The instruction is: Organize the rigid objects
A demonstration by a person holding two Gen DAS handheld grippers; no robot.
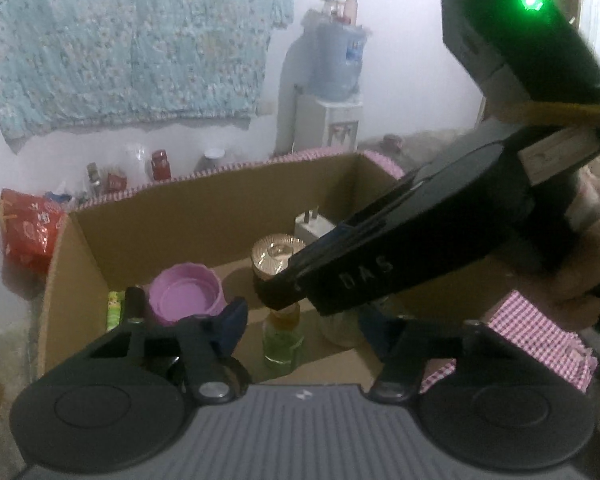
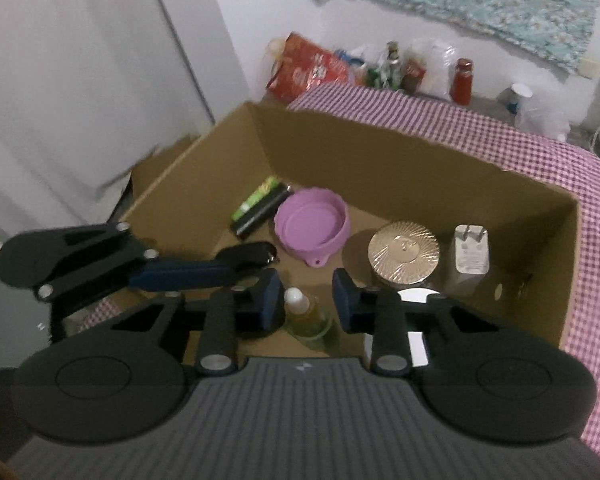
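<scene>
Rigid objects lying in one open cardboard box (image 2: 400,160), itself sitting on a pink checked cloth (image 2: 500,128).

Count, left to right in the right wrist view:
- one green tube (image 2: 256,198) and one black stick (image 2: 260,216), lying side by side
- one purple bowl (image 2: 312,228)
- one small bottle (image 2: 306,320) of yellow-green liquid
- one gold-lidded jar (image 2: 404,256)
- one white plug (image 2: 470,258), standing prongs up

Left gripper (image 1: 304,332) is hovering at the box's near edge, pointing down into it, jaws standing apart and gripping nothing. Right gripper (image 2: 306,300) is angling steeply down with the bottle sitting between its blue pads (image 2: 270,298); cannot tell whether they are pressing on it. One hand (image 1: 580,280) is clasping that gripper's handle at the left view's right edge.
</scene>
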